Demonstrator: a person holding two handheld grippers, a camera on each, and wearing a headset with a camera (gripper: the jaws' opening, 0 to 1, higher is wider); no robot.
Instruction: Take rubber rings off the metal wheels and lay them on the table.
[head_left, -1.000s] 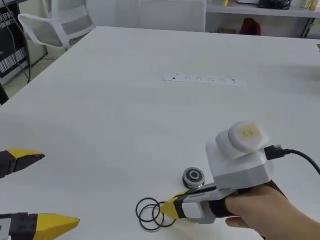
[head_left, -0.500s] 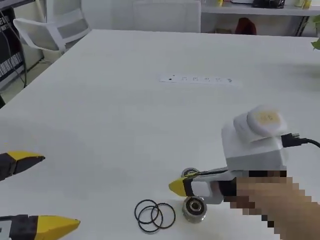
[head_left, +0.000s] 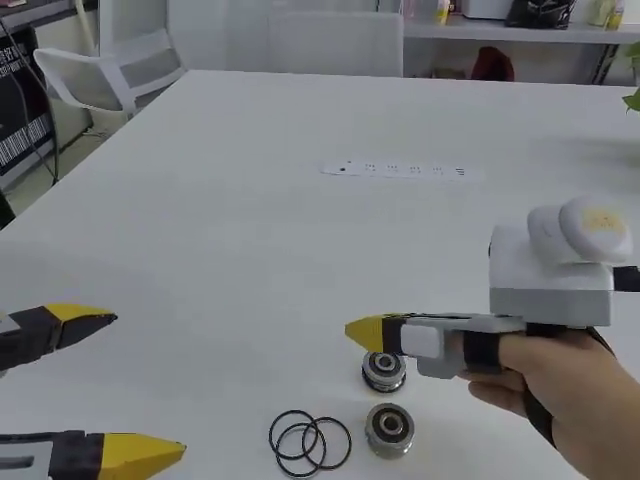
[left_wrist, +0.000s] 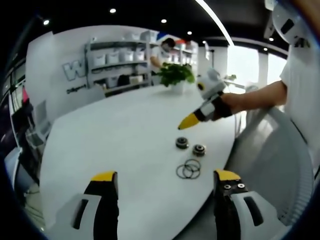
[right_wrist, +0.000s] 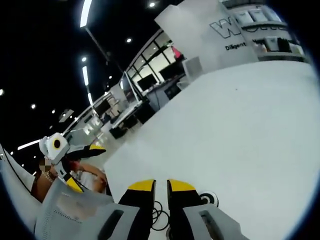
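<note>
Two metal wheels (head_left: 384, 370) (head_left: 389, 426) sit on the white table (head_left: 250, 240) near its front edge, one just behind the other and slightly apart. Just to their left lie three thin black rubber rings (head_left: 310, 440), flat on the table and overlapping one another in a small cluster. The right gripper (head_left: 365, 332), held in a hand (head_left: 560, 385), hovers over the farther wheel with its yellow tips drawn almost together, only a thin slit between them and nothing gripped. The left gripper (left_wrist: 165, 176) is well off to the left, its two jaws spread wide and empty. One power strip (head_left: 395, 169) lies farther back on the table.
</note>
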